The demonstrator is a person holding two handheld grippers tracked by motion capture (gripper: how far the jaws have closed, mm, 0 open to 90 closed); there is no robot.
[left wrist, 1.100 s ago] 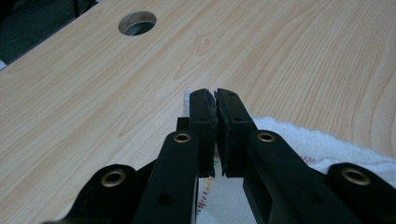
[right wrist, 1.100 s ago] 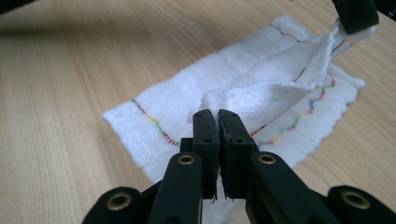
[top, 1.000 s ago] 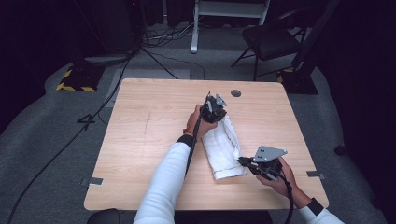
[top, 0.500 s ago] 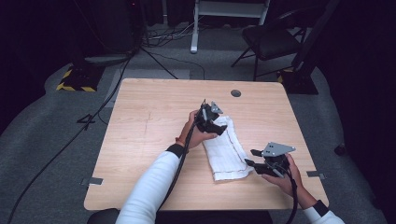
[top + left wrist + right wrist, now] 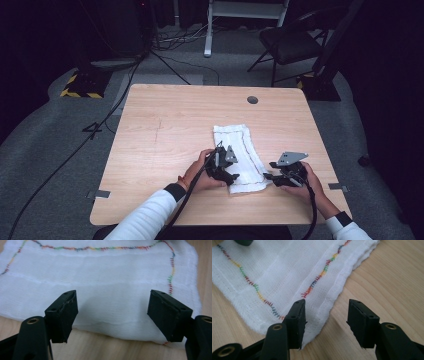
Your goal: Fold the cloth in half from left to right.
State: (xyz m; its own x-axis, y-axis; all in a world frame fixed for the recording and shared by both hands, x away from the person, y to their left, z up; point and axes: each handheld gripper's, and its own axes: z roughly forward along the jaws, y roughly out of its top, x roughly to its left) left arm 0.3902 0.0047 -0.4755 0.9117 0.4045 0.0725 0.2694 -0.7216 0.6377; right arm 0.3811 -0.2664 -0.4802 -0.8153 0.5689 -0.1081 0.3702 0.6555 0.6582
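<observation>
Both let go: left hand-held gripper (image 5: 231,176) and right hand-held gripper (image 5: 269,176), jaws just opened, flank the folded cloth (image 5: 239,156)'s near end on the bench (image 5: 165,130). Fold appears set; regrasp likely next.

A light wooden surface (image 5: 165,130) with a round dark grommet hole (image 5: 252,100) stands on grey carpet (image 5: 45,145). Behind it are a black folding chair (image 5: 290,45) and black cables (image 5: 165,55).

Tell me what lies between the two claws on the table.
In the high view, the near end of the folded white cloth lies between the left claw and the right claw.
</observation>
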